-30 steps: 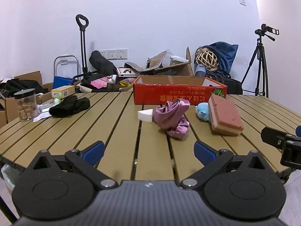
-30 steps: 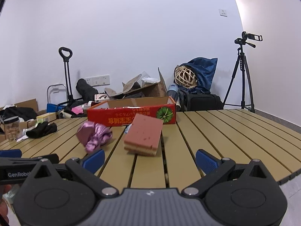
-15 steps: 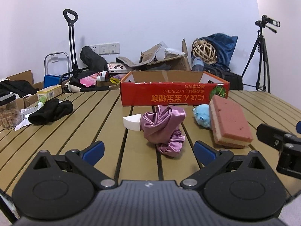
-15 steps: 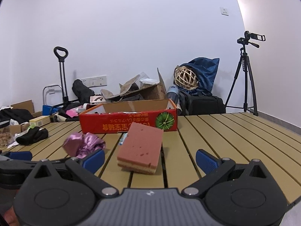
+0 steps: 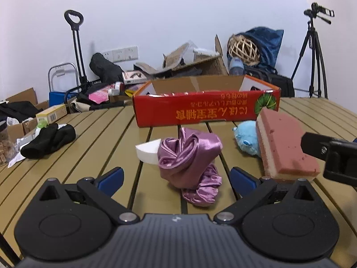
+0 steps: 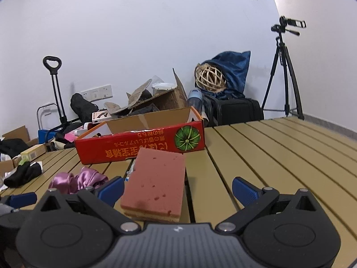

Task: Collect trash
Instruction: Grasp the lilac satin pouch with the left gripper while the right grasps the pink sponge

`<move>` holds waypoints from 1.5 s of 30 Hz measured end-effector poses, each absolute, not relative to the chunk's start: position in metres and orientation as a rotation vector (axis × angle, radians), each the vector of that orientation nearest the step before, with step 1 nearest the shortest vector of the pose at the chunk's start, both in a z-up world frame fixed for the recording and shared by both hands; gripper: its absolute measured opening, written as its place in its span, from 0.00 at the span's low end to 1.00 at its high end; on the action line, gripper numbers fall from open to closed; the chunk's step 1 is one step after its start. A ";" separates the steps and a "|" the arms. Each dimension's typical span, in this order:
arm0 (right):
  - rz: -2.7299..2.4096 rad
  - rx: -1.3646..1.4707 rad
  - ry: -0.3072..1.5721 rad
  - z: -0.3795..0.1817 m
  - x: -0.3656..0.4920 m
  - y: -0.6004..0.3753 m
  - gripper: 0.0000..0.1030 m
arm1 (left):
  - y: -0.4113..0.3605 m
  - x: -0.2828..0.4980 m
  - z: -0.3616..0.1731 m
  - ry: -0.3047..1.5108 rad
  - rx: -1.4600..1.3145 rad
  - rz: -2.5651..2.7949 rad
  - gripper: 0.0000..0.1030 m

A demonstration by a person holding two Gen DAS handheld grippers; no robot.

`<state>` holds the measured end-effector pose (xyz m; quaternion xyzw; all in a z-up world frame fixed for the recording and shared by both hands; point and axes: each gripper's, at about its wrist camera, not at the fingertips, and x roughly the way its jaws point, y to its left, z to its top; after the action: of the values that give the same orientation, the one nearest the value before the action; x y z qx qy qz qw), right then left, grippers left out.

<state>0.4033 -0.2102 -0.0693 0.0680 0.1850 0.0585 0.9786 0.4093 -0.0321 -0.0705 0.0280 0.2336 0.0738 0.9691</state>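
Note:
A crumpled purple satin cloth [image 5: 189,163] lies on the slatted table between the fingers of my open left gripper [image 5: 176,179], its near end level with the blue fingertips. A white wedge [image 5: 148,153] pokes out at its left. A pink sponge [image 6: 156,185] lies between the fingers of my open right gripper [image 6: 177,188]; in the left wrist view the sponge [image 5: 283,147] sits right of the cloth, with a blue plush toy [image 5: 246,138] beside it. The red cardboard box [image 5: 205,110] stands open behind them. The right gripper [image 5: 332,154] shows at the right edge.
A black cloth [image 5: 49,140] lies at the table's left, next to a small yellow box [image 5: 51,114] and a jar [image 5: 5,143]. Behind the table are cardboard boxes, bags, a hand trolley [image 5: 75,51] and a tripod [image 6: 283,71]. The table's right half [image 6: 279,151] is bare slats.
Both grippers have moved forward over the table. The purple cloth now sits between the left fingers and the sponge between the right fingers. Both stay open.

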 end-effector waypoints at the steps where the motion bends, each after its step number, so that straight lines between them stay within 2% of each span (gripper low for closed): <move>1: 0.119 0.146 0.379 -0.070 0.406 -0.209 1.00 | -0.031 0.411 -0.070 0.477 0.045 0.135 1.00; 3: 0.124 0.157 0.395 -0.071 0.410 -0.205 1.00 | -0.031 0.413 -0.069 0.480 0.036 0.124 1.00; 6: 0.118 0.165 0.410 -0.073 0.417 -0.200 1.00 | -0.031 0.416 -0.069 0.488 0.034 0.124 0.91; 7: 0.118 0.171 0.416 -0.073 0.419 -0.199 1.00 | -0.031 0.419 -0.069 0.500 0.032 0.127 0.84; 8: 0.117 0.177 0.418 -0.073 0.420 -0.198 1.00 | -0.031 0.420 -0.070 0.512 0.029 0.125 0.73; 9: 0.115 0.184 0.420 -0.073 0.422 -0.198 1.00 | -0.030 0.423 -0.071 0.527 0.024 0.117 0.68; 11: 0.109 0.195 0.422 -0.073 0.423 -0.199 1.00 | -0.026 0.428 -0.073 0.558 0.002 0.089 0.48; 16: 0.108 0.207 0.440 -0.076 0.427 -0.199 1.00 | -0.020 0.426 -0.073 0.552 -0.019 0.084 0.35; 26: 0.140 0.191 0.469 -0.080 0.434 -0.188 1.00 | -0.003 0.411 -0.062 0.488 -0.069 0.097 0.26; 45: 0.134 0.196 0.529 -0.084 0.447 -0.184 1.00 | 0.005 0.390 -0.049 0.416 -0.068 0.103 0.25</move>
<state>0.4467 -0.1836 -0.0845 0.0964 0.2610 0.0661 0.9582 0.3898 0.0051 -0.0485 -0.0336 0.2063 0.0511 0.9766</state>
